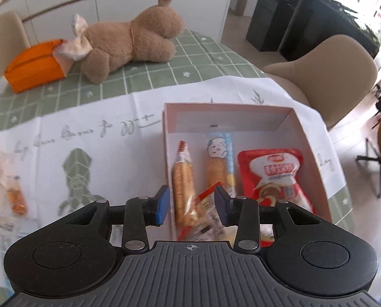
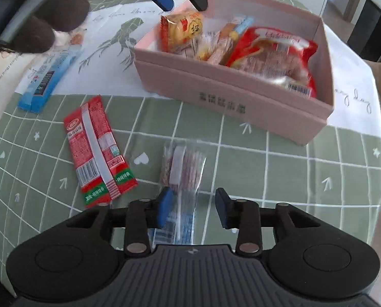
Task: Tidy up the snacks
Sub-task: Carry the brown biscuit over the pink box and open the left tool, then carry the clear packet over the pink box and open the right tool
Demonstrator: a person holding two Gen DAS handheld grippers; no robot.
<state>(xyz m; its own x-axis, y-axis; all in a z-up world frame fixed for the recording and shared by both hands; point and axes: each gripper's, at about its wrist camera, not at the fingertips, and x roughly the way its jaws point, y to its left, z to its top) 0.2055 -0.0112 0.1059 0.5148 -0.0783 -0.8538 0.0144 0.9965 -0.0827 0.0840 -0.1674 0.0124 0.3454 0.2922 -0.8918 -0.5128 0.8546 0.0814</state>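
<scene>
The clear crinkly plastic sleeve of round biscuits [image 2: 181, 171] lies flat on the green checked worktop [image 2: 292, 179], in front of the pink cardboard box [image 2: 228, 97] that holds other snacks. The right gripper [image 2: 194, 208] hangs over its near end, fingers partly open, gripping nothing. The sleeve looks light, slippery and crushable; pinch across its narrow width, gently. The left gripper [image 1: 191, 204] stands half open over the box, empty.

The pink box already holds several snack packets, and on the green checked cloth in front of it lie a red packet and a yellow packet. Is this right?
Not quite. The second packet is clear, not yellow; the right wrist view shows it beside the red packet on the green checked cloth, in front of the pink box, which does hold several snacks.
</scene>
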